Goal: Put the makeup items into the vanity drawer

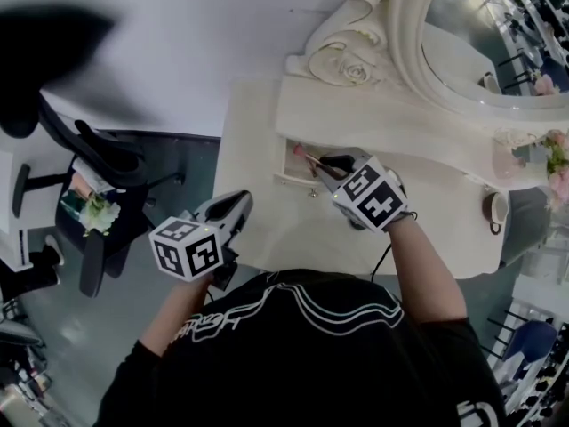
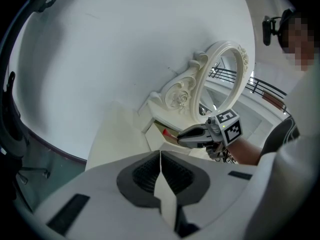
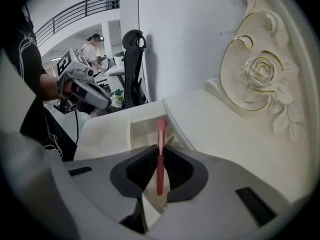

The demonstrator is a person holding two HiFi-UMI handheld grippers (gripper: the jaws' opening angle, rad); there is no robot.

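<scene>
My right gripper [image 1: 322, 162] is shut on a slim pink makeup brush [image 3: 159, 160]. The brush's pink head [image 3: 161, 125] points forward over the open drawer [image 3: 143, 129] of the cream vanity. In the head view the brush tip [image 1: 300, 151] hangs inside the small open drawer [image 1: 292, 169] under the vanity's raised shelf. My left gripper [image 1: 236, 205] hovers above the table's front left part, apart from the drawer. Its jaws [image 2: 160, 156] are closed together with nothing between them. From the left gripper view the right gripper [image 2: 196, 134] shows holding the brush [image 2: 166, 133] at the drawer.
An oval mirror [image 1: 484, 43] with a carved rose frame [image 3: 260, 74] rises behind the drawer. A cup [image 1: 496, 208] and pink flowers [image 1: 556, 163] sit at the table's right end. A black office chair [image 1: 93, 172] stands left of the vanity table [image 1: 258, 123].
</scene>
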